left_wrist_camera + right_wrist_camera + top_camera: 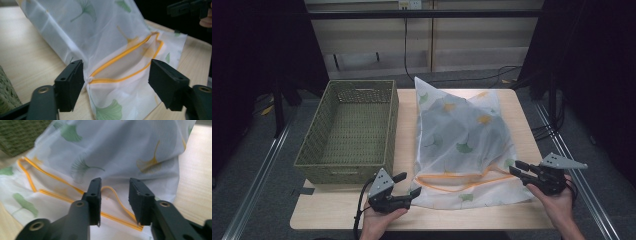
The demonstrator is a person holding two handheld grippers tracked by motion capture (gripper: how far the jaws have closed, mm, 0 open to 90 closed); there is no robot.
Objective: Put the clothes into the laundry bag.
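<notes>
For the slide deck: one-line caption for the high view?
Both grippers, left and right, open at the near edge of a ginkgo-print mesh bag beside a woven basket.

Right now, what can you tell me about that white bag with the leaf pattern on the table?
The white bag looks like thin, half-see-through fabric printed with green and yellow ginkgo leaves. An orange-yellow trim runs round its opening at the near end. It lies on the wooden table beside the green woven basket, its far end puffed up into a peak. The left gripper and the right gripper flank the opening, jaws open, not gripping it.
</notes>
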